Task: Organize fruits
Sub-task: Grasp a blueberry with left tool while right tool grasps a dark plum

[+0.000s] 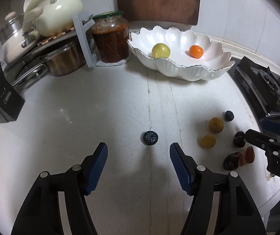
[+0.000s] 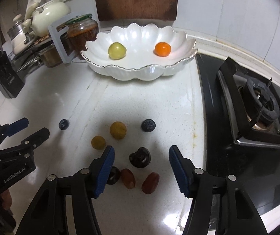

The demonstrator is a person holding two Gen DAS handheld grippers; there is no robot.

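Both grippers hang empty and part-open short of the scalloped bowl [image 2: 140, 72], the left gripper [image 1: 138, 157] framing a blueberry [image 1: 150, 138], the right gripper [image 2: 141, 159] framing what looks like a dark cherry [image 2: 140, 157], presumably for pickup.

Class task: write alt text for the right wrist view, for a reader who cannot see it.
The open right gripper hovers over a dark cherry among small fruits on a white counter. Behind, a scalloped white bowl holds a yellow-green fruit and an orange one; the left gripper enters at left.
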